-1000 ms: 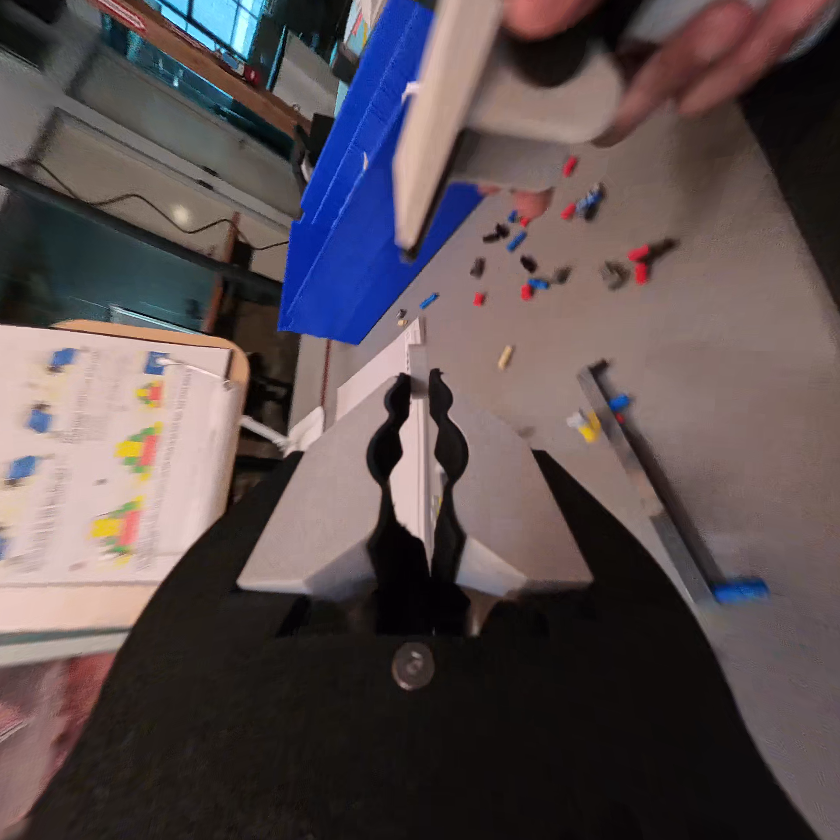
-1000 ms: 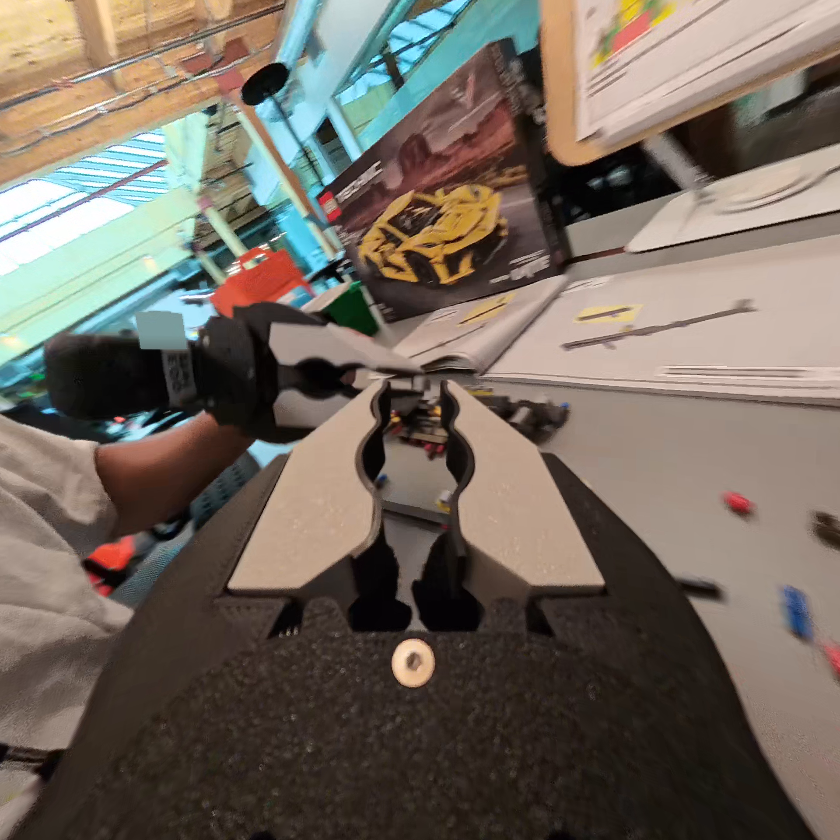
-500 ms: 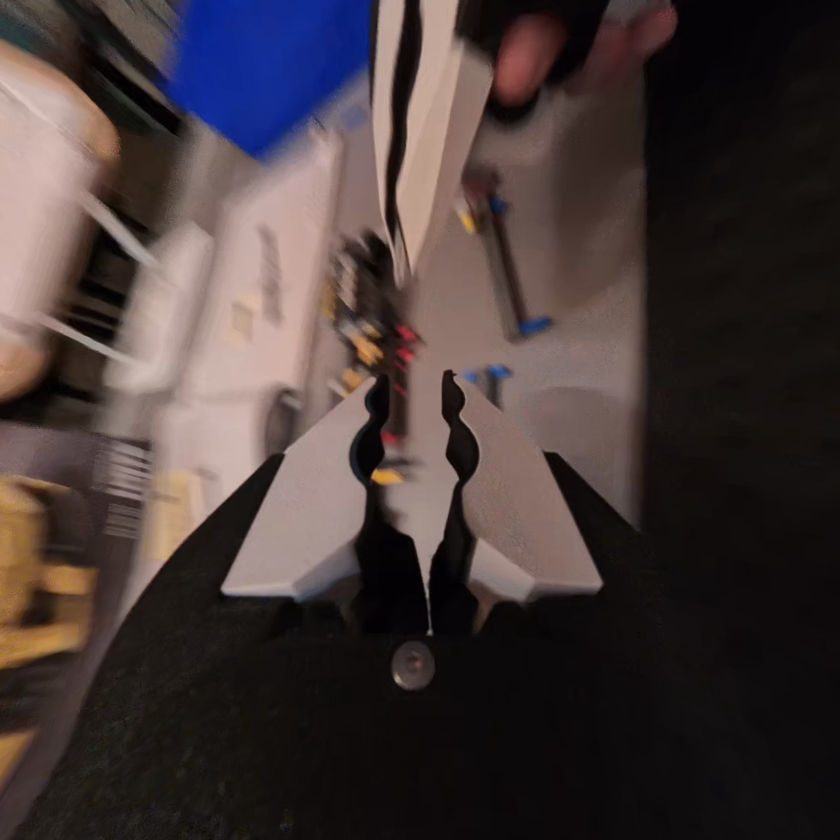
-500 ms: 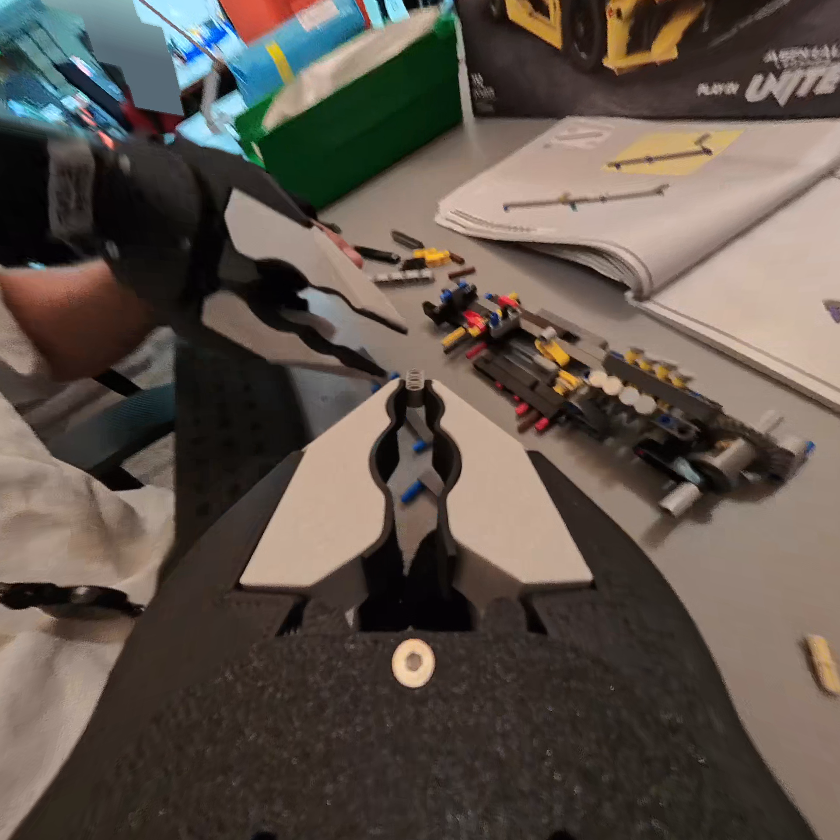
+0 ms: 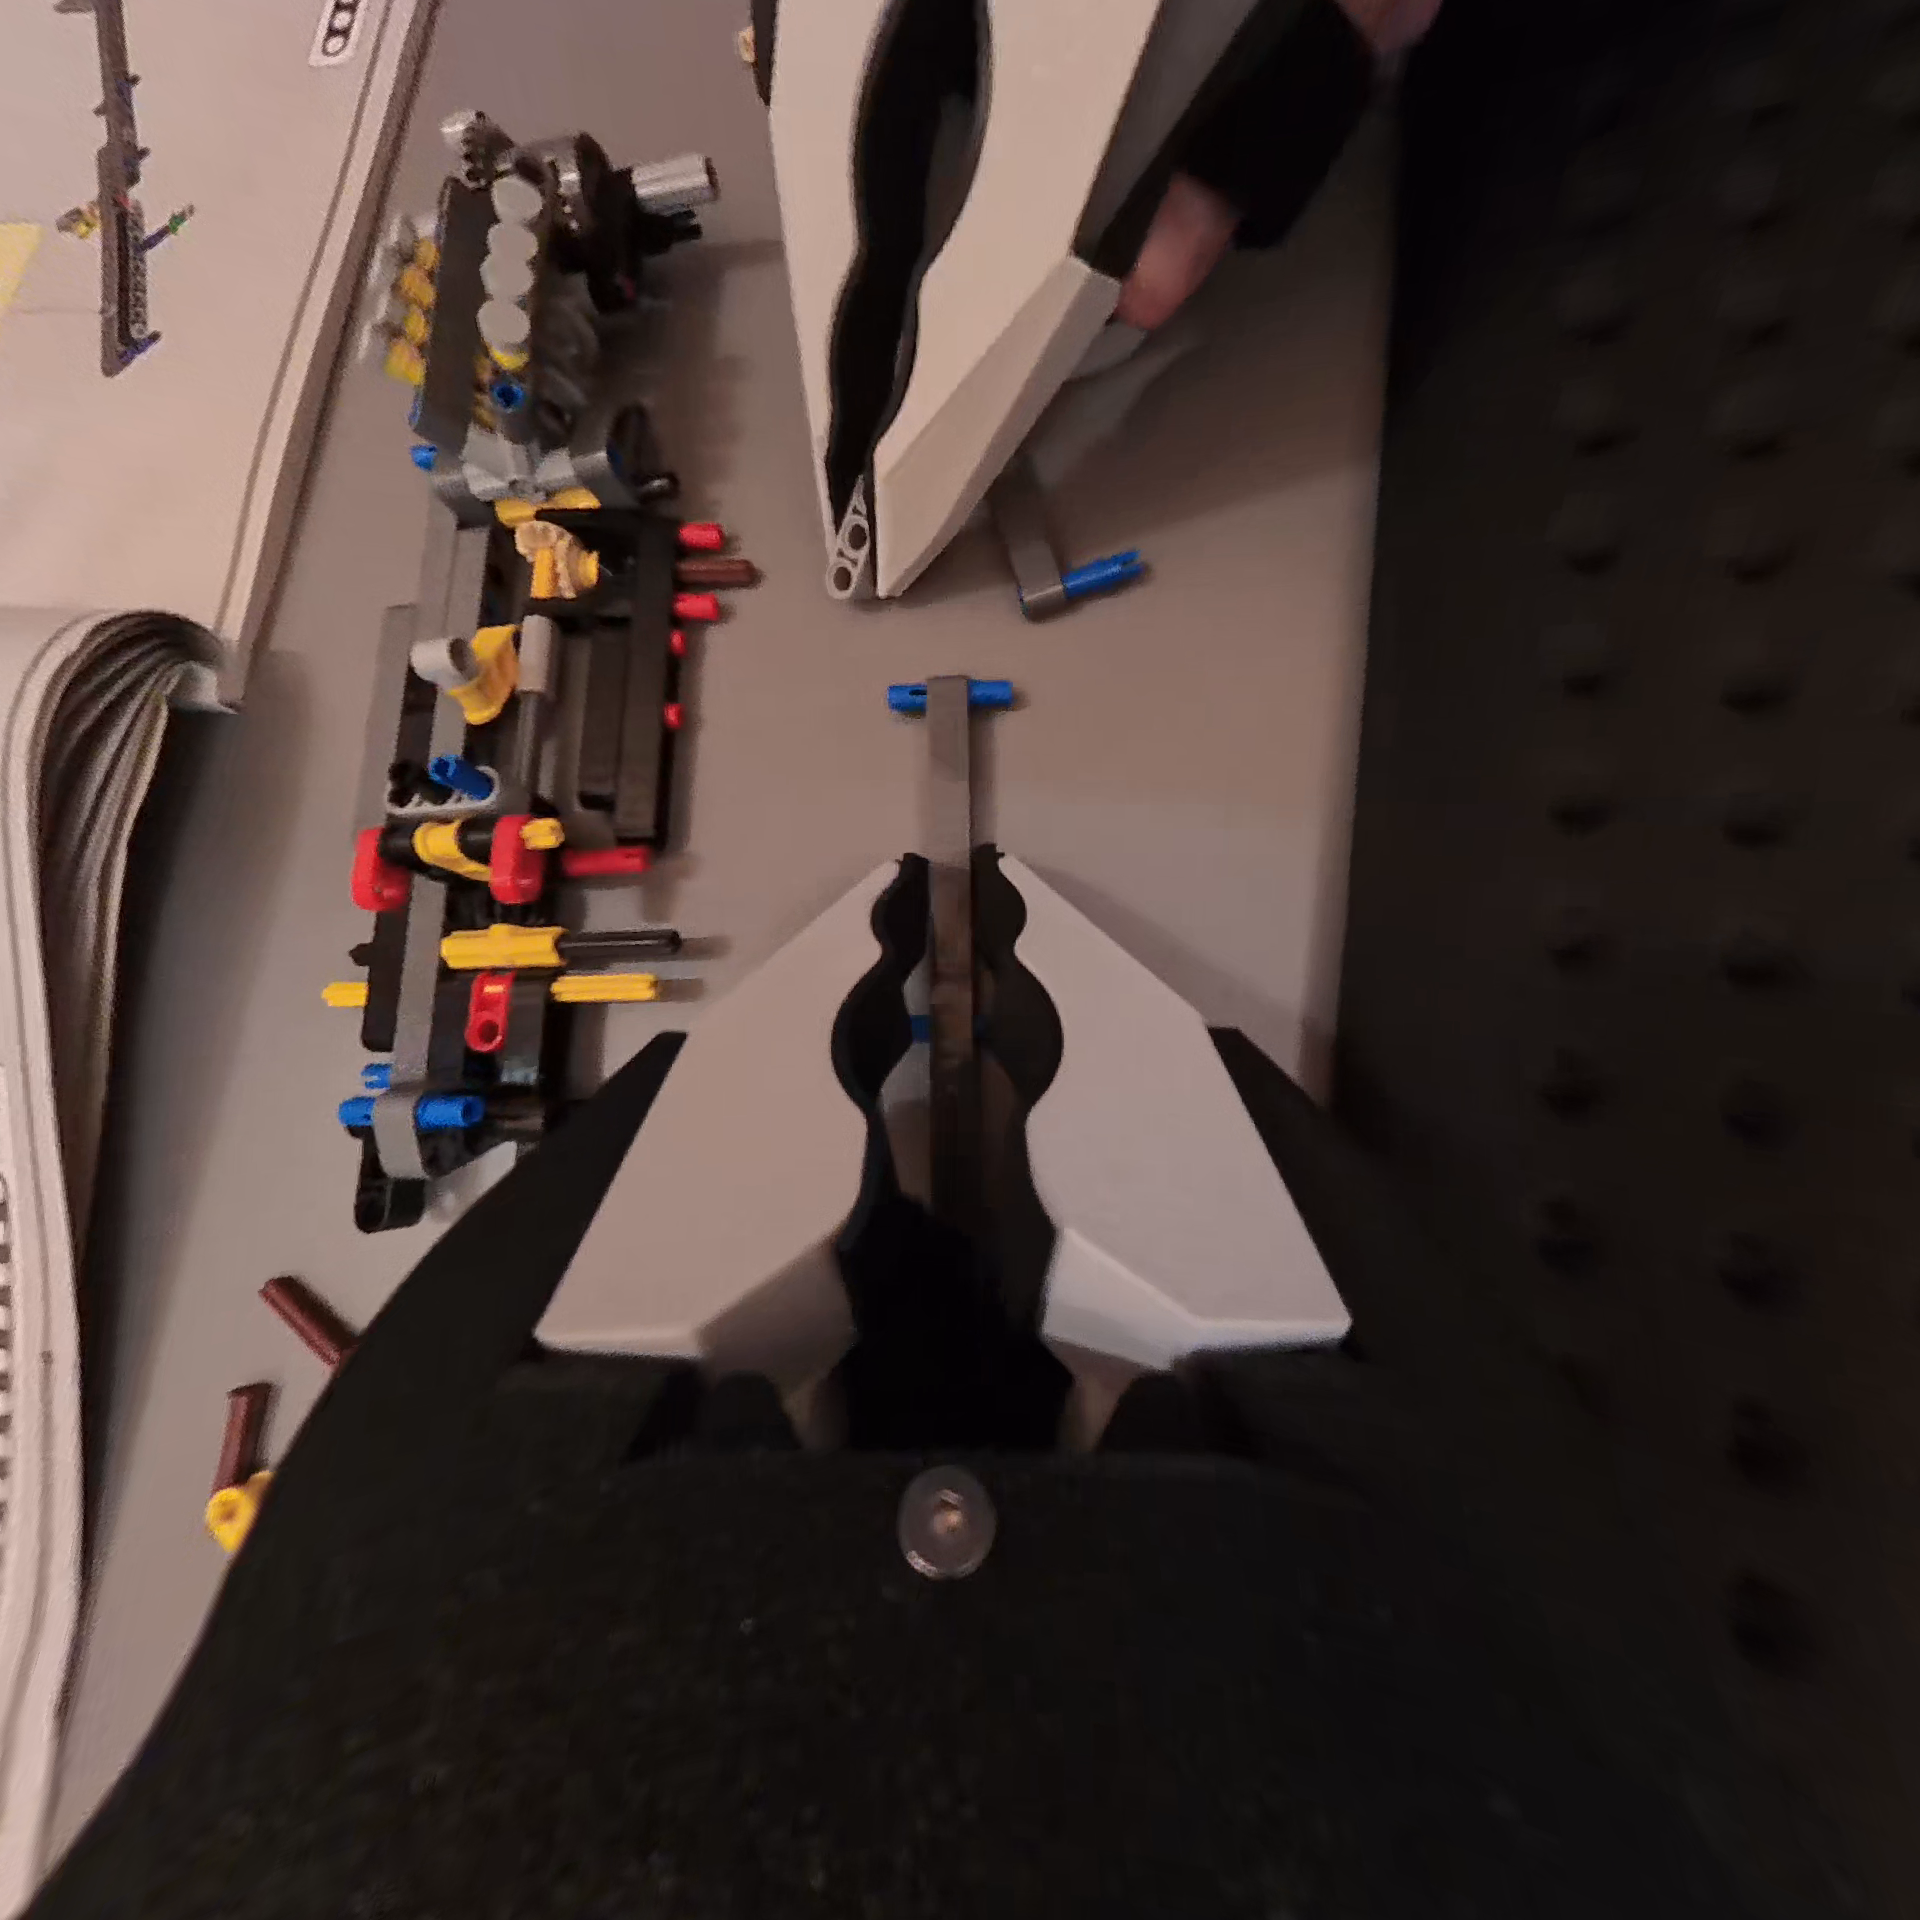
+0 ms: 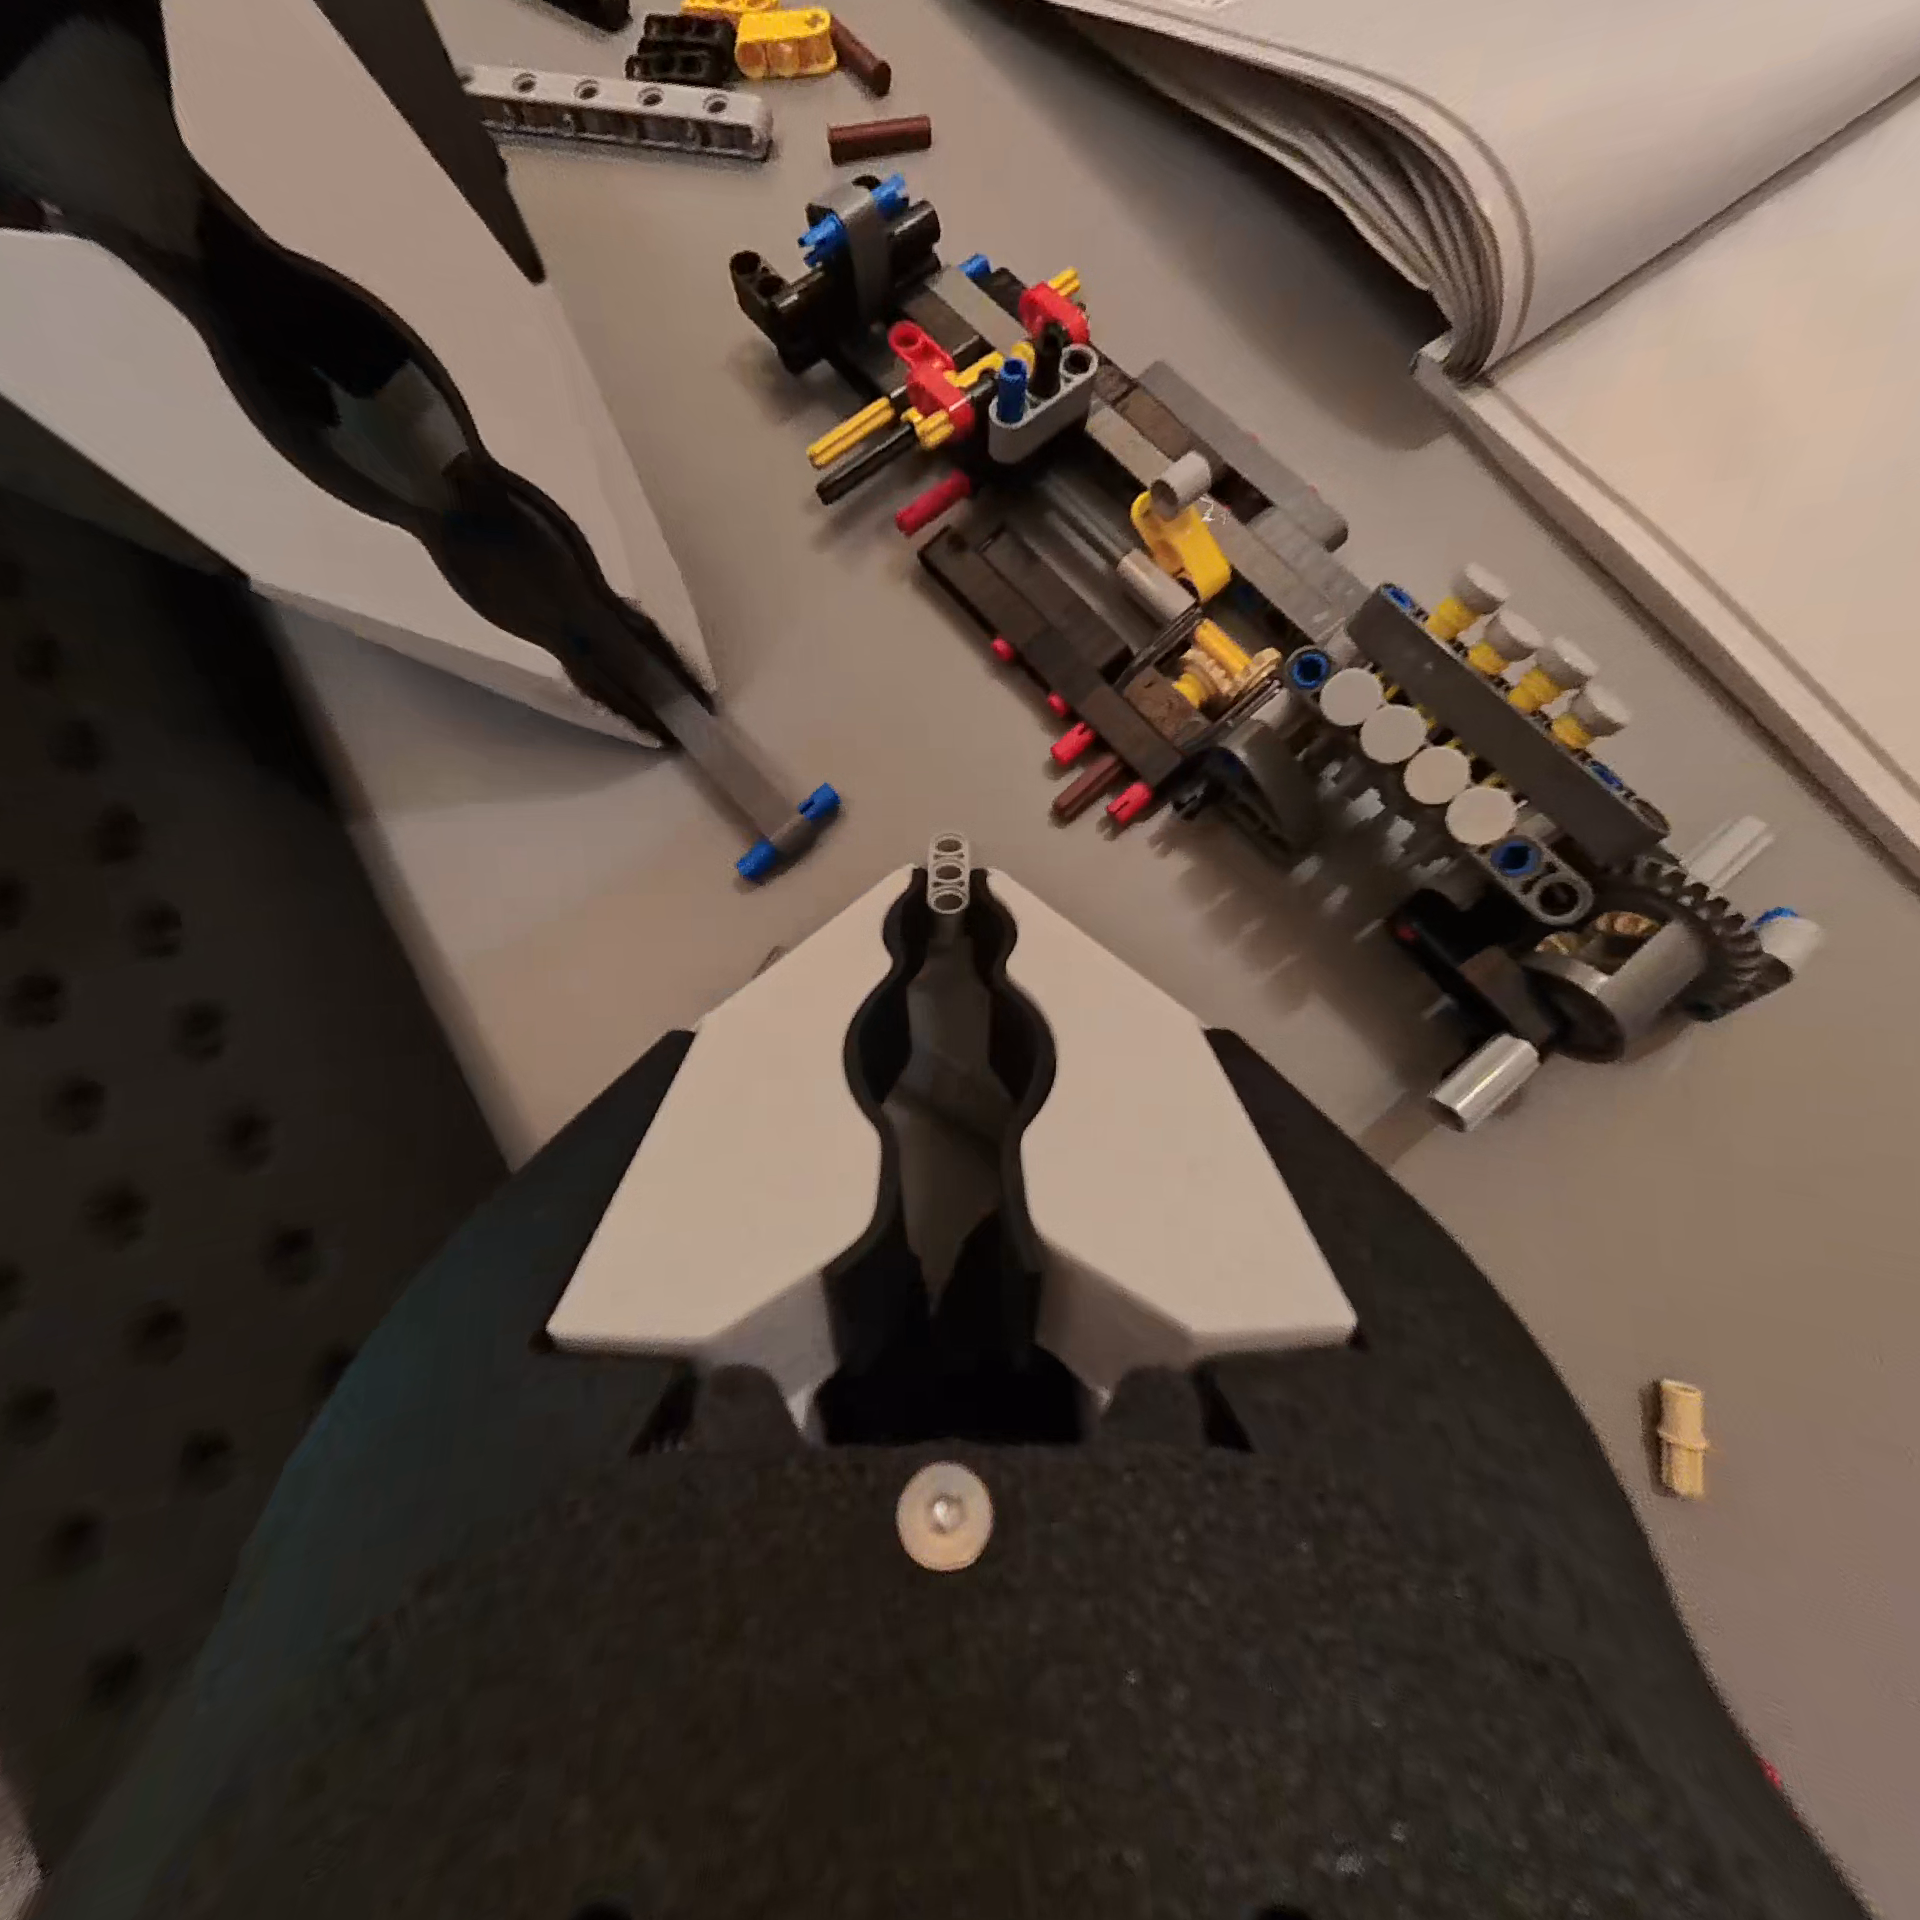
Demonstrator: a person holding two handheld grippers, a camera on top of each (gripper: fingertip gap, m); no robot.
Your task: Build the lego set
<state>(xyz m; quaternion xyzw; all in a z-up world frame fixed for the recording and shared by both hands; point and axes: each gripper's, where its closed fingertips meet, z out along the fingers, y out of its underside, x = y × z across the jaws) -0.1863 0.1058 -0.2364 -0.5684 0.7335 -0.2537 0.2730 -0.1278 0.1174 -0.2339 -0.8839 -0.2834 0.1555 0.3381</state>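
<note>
My left gripper (image 5: 948, 860) is shut on a long grey beam (image 5: 948, 769) that carries a blue pin (image 5: 948, 696) across its far end. It also shows in the right wrist view (image 6: 665, 717), low over the table, with the beam (image 6: 743, 774) sticking out of it. My right gripper (image 6: 948, 878) is shut on a short light-grey beam (image 6: 948, 868), seen end-on with its holes. In the left wrist view it (image 5: 857, 582) comes in from the top with that beam (image 5: 852, 545). The half-built chassis (image 5: 540, 644) (image 6: 1247, 644) lies beside both.
An open instruction booklet (image 5: 156, 416) (image 6: 1558, 156) lies beyond the chassis. Another grey beam with a blue pin (image 5: 1075, 582) lies on the grey table. Loose brown pins (image 5: 301, 1320), a tan pin (image 6: 1678, 1439) and a long grey beam (image 6: 623, 109) lie around. A dark perforated surface (image 5: 1662, 935) borders the table. There is about 7 cm between the tips of the two grippers.
Both grippers have swung down to the table next to the chassis. The right one closed on the short light-grey beam, and the left one, open half a second ago, now grips the long beam.
</note>
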